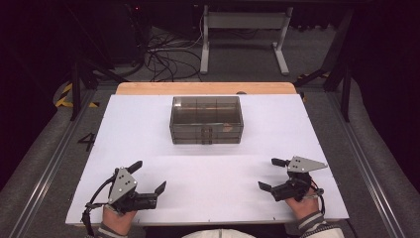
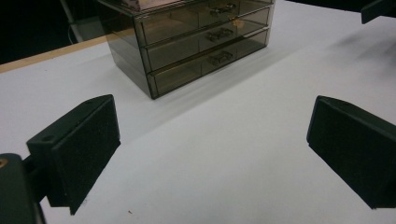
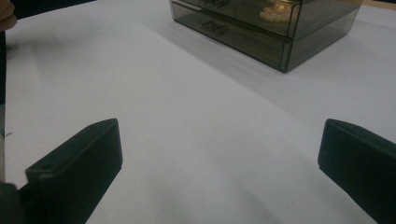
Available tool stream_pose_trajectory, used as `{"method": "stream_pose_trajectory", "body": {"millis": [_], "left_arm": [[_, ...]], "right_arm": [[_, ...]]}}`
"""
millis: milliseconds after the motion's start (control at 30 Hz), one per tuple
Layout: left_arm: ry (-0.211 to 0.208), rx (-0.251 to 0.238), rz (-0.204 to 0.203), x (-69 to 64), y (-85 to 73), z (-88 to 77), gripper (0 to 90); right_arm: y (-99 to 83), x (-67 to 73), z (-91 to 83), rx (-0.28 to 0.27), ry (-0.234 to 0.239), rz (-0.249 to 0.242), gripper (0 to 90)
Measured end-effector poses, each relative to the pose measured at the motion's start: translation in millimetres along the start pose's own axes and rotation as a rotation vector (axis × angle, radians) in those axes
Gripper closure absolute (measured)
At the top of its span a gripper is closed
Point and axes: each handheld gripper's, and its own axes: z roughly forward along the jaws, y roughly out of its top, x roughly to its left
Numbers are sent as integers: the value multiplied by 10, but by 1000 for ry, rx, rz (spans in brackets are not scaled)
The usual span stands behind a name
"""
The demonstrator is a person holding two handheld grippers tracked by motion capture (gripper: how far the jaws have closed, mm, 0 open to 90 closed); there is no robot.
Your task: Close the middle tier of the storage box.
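Two claws wide, empty: left claw (image 1: 148, 176) lower left, right claw (image 1: 271, 173) lower right. Drawer box (image 1: 206, 120) upper centre on bench (image 1: 208, 193). Likely next: approach handles squarely, steady box.

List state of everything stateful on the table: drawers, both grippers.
drawer unit: upright on the white table, all three drawers shut
pale item: inside a drawer, too blurred to name
left gripper: open, empty, near table's front edge
right gripper: open, empty, near table's front edge
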Motion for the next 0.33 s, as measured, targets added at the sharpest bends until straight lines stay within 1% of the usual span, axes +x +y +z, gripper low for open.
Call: {"method": "stream_pose_trajectory", "body": {"millis": [100,233,333], "left_arm": [[-3,3,-9,0,-6,2,33],[14,3,16,-10,-6,4,36],[15,-1,21,-17,-8,9,36]], "right_arm": [[1,1,4,-5,-4,-3,5],[4,3,6,-14,-3,-8,5],[10,7,15,0,-2,-10,5]]}}
